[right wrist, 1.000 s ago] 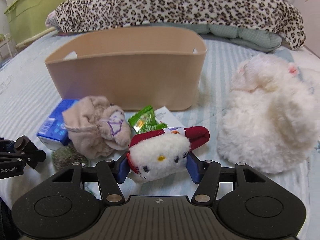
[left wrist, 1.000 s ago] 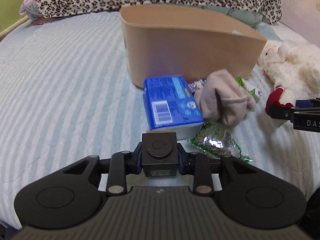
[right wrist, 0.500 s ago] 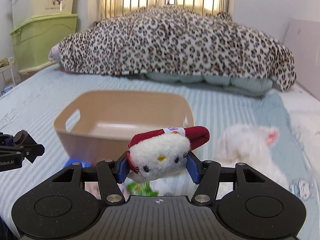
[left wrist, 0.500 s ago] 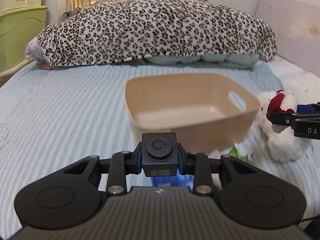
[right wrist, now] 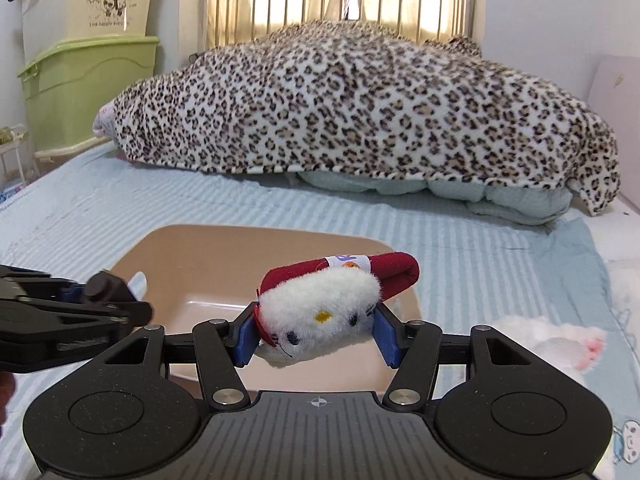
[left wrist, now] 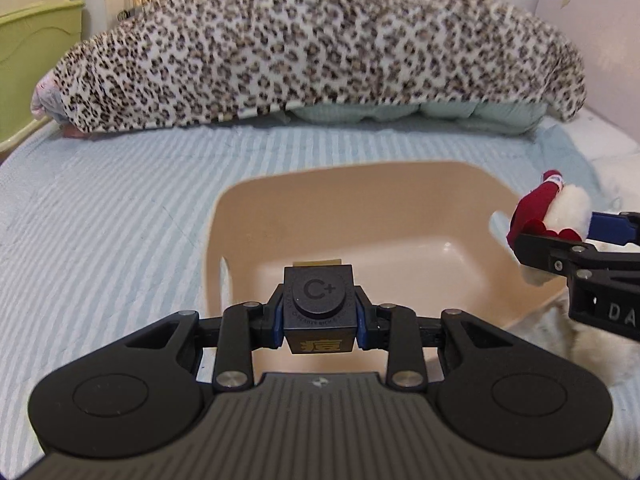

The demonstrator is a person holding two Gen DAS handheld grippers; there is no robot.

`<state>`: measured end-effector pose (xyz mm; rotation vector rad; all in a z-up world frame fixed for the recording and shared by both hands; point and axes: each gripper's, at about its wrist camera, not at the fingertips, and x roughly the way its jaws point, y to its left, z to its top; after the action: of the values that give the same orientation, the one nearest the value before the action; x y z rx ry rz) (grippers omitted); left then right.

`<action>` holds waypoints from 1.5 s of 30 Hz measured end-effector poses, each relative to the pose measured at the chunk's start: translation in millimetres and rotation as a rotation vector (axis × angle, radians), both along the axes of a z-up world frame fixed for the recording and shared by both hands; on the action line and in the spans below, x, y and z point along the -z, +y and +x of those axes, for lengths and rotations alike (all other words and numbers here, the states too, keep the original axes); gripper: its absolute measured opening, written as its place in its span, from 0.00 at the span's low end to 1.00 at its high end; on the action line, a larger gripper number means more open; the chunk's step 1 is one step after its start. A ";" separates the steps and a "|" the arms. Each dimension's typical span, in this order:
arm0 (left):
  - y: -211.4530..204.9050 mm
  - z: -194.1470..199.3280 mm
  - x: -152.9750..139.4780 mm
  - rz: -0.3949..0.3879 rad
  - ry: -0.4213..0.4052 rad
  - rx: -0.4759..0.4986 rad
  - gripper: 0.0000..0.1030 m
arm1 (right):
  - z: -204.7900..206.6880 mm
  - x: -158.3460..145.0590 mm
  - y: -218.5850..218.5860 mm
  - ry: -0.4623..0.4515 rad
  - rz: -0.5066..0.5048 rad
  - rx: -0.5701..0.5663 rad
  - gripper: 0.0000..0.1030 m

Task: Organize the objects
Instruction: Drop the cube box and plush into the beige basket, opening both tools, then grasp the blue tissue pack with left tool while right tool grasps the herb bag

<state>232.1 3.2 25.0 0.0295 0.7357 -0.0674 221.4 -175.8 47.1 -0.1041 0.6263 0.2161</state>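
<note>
A tan plastic basket (left wrist: pixel 400 196) stands on the striped bed, its inside bare; it also shows in the right wrist view (right wrist: pixel 224 256). My left gripper (left wrist: pixel 319 316) is shut on a small black box marked "C+" (left wrist: pixel 319 300) and holds it above the basket's near side. My right gripper (right wrist: pixel 316 330) is shut on a small white cat plush with a red hat (right wrist: pixel 320 308) and holds it above the basket's right rim. That plush also shows in the left wrist view (left wrist: pixel 552 212).
A leopard-print blanket (right wrist: pixel 360 100) lies heaped across the far bed. A large white plush (right wrist: pixel 560 344) lies right of the basket. Green and cream storage boxes (right wrist: pixel 88 80) are stacked at the far left. A metal bed rail (right wrist: pixel 340 4) stands at the back.
Both grippers have risen from the pile in front of the basket and moved forward over it, each still holding its object. The pile has dropped out of view.
</note>
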 end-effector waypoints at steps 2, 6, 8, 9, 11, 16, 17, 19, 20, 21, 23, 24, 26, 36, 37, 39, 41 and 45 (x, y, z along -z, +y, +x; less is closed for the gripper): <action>-4.6 11.2 10.7 0.027 0.026 0.004 0.33 | 11.0 9.1 3.5 0.030 -0.009 -0.004 0.54; -7.8 21.6 25.1 0.050 0.064 0.011 0.33 | 23.9 27.7 6.8 0.092 -0.012 -0.004 0.54; -7.0 22.3 26.8 0.044 0.073 0.008 0.33 | 26.2 34.3 6.9 0.112 -0.009 -0.001 0.55; -5.8 20.7 25.2 0.040 0.069 0.004 0.34 | 26.7 35.5 6.7 0.116 -0.009 0.006 0.57; -4.0 17.7 19.5 0.035 0.065 0.002 0.53 | 22.4 35.7 6.0 0.107 -0.011 0.010 0.64; 0.0 5.9 -4.2 0.036 0.019 -0.021 0.79 | 6.9 20.9 3.5 0.057 -0.012 0.009 0.80; 0.3 3.7 -7.6 0.041 0.021 -0.022 0.80 | 3.2 17.1 2.6 0.050 -0.006 0.009 0.83; 1.8 -3.1 -13.5 0.051 0.019 -0.025 0.81 | -4.8 9.8 0.6 0.040 0.006 0.009 0.93; 2.9 -7.6 -15.9 0.054 0.014 -0.026 0.82 | -10.2 7.2 0.6 0.034 0.007 0.010 0.95; 4.2 -12.7 -18.4 0.057 0.008 -0.026 0.82 | -15.8 4.9 0.3 0.031 0.006 0.012 1.00; 7.6 -23.2 -22.6 0.065 0.001 -0.028 0.83 | -28.2 2.1 0.3 0.030 0.000 0.015 1.00; 9.5 -28.8 -24.6 0.067 -0.003 -0.031 0.84 | -33.8 2.2 0.4 0.034 -0.003 0.016 1.00; 13.7 -40.1 -26.9 0.064 -0.006 -0.035 0.86 | -46.1 3.9 -0.3 0.046 -0.005 0.021 1.00; 30.3 -88.1 -16.2 0.092 0.010 -0.035 0.87 | -94.5 36.0 4.1 0.164 0.010 0.035 1.00; 32.2 -92.2 -13.3 0.092 0.015 -0.036 0.87 | -97.7 40.6 5.3 0.176 0.013 0.035 1.00; 35.5 -100.0 -6.2 0.098 0.030 -0.037 0.86 | -104.2 50.1 7.8 0.205 0.022 0.036 1.00; 38.4 -106.3 0.3 0.105 0.043 -0.035 0.87 | -109.1 59.5 10.5 0.229 0.034 0.032 1.00; 44.1 -120.2 12.6 0.118 0.059 -0.031 0.86 | -116.8 78.2 17.8 0.269 0.039 0.021 1.00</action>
<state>111.9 47.3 12.4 0.1295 0.7981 0.0052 104.6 -157.9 -31.1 -0.0314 0.8896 0.2241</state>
